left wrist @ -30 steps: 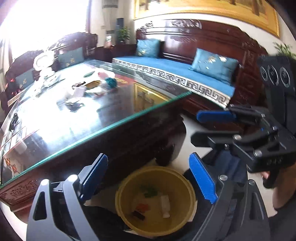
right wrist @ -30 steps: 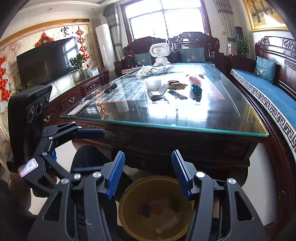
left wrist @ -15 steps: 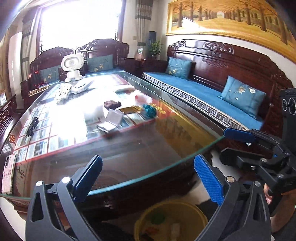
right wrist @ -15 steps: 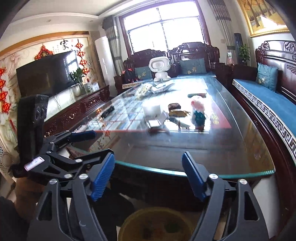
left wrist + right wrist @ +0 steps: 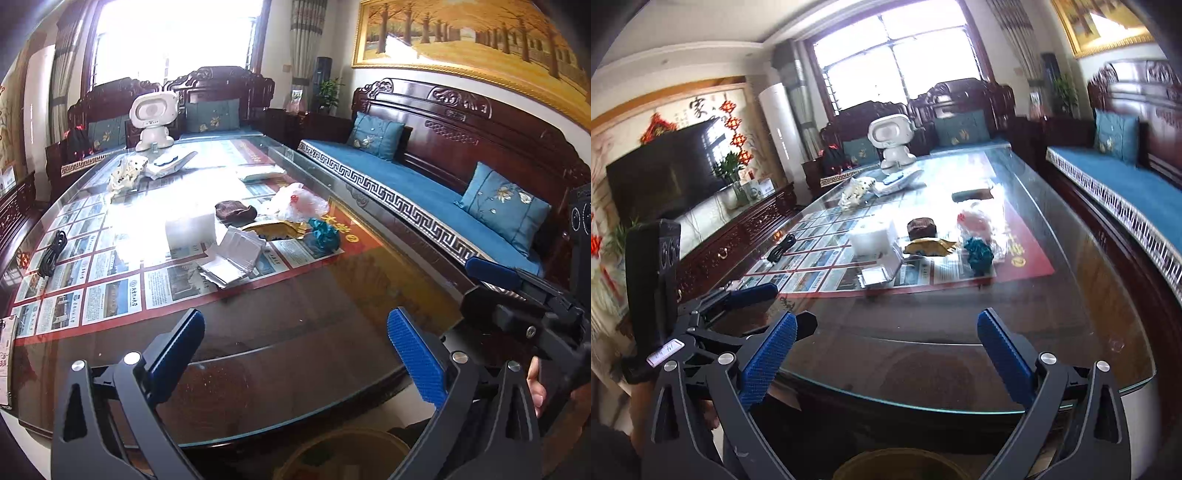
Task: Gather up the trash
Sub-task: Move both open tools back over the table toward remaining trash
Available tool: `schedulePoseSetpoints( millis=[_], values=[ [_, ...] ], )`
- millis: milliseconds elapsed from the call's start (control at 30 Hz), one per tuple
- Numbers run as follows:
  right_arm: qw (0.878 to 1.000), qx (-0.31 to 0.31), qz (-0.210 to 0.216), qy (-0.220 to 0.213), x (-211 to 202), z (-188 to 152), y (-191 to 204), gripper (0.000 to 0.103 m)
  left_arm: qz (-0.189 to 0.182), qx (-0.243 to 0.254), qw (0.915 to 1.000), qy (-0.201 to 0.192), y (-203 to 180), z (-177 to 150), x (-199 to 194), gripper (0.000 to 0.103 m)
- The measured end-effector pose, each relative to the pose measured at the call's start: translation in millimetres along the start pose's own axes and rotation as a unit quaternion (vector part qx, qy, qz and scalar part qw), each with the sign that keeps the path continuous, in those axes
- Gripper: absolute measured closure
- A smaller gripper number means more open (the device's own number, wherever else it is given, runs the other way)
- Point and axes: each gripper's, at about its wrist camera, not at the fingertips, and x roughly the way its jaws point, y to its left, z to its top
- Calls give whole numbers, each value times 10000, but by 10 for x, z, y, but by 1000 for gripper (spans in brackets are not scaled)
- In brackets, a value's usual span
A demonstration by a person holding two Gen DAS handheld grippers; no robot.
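Trash (image 5: 236, 254) on glass table (image 5: 332, 302): wrappers, teal wad, plastic bag clustered mid-surface, well apart from both grippers.
Left gripper (image 5: 295, 343) spread wide, empty; right gripper (image 5: 886, 347) likewise; yellow bin (image 5: 897, 465) below table edge; step judged: reach; next: pick one piece, close jaws.

Both grippers, left (image 5: 295, 354) and right (image 5: 886, 352), have black angular frames, silver screws and ribbed blue pads (image 5: 413, 356); bare fingers (image 5: 535, 384) show
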Motion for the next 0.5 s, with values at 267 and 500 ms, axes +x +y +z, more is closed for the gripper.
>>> schedulePoseSetpoints(
  millis=[267,500],
  values=[
    [10000,31,-12,33,220,12,-110,8,209,-234,9995,73,238,12,262,4],
    [9996,-207,-2,204,555,77,-14,16,283,-488,9983,122,511,43,421,4]
  ],
)
